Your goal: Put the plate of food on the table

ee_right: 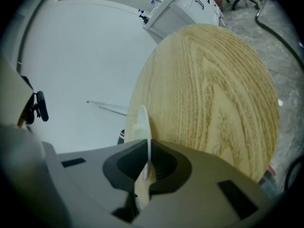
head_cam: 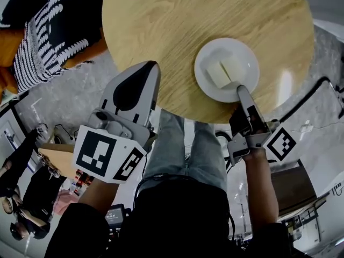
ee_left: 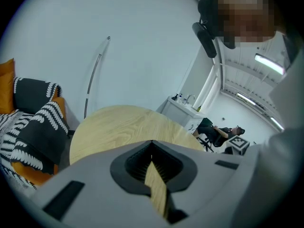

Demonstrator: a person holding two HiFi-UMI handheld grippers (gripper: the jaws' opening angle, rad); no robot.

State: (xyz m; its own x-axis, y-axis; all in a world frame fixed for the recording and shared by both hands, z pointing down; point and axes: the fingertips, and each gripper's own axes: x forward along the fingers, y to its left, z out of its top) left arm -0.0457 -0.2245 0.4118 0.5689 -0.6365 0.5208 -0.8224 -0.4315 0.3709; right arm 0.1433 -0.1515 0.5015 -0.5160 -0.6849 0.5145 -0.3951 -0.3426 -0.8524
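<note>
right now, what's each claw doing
Left claw: closed, nothing in it.
Right claw: closed on the rim of the plate of food.

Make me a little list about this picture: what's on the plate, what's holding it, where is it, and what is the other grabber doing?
Table: round, light wood
Plate: white, over the table's near edge; whether it rests on the wood cannot be told
Food: pale blocks lying on the plate
Right gripper: shut on the plate's near rim
Left gripper: shut, nothing in it, at the table's edge, apart from the plate
Nearby: black-and-white striped cushion left of the table
</note>
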